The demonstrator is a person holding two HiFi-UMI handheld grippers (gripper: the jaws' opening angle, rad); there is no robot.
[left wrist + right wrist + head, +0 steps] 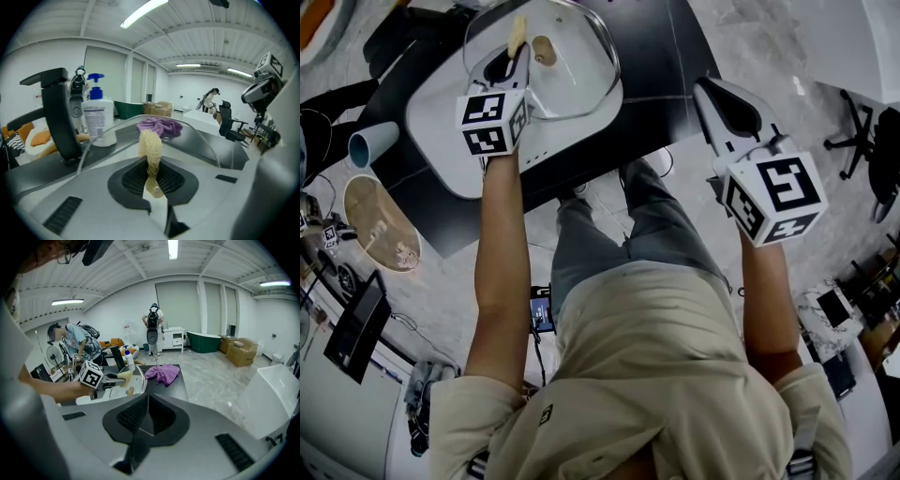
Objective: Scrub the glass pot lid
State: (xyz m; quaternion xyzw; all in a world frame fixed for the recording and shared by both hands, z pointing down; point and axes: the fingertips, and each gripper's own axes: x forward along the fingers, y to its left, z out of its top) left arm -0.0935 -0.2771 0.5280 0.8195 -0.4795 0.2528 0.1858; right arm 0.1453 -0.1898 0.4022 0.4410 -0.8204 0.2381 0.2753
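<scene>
Evidently scrubbing is the step in hand. The left gripper [516, 64] has its fingers clamped on a loofah scrubber [150, 143], whose tip is at the glass pot lid [577, 70] in the white basin [436, 122] on the dark counter [652, 47]. The right gripper [708, 94] hangs well aside, fingers together and empty. Pressing the loofah flatter and sweeping in circles should work best, and bracing the rim would likely stop it sliding. The round lid has no long axis. Its knob [545, 50] seems to face upward, but the tilt is hard to read.

Left claw [517, 58] reaches forward, clamped on a loofah [517, 36]; right claw [705, 89] (empty) closed.
</scene>
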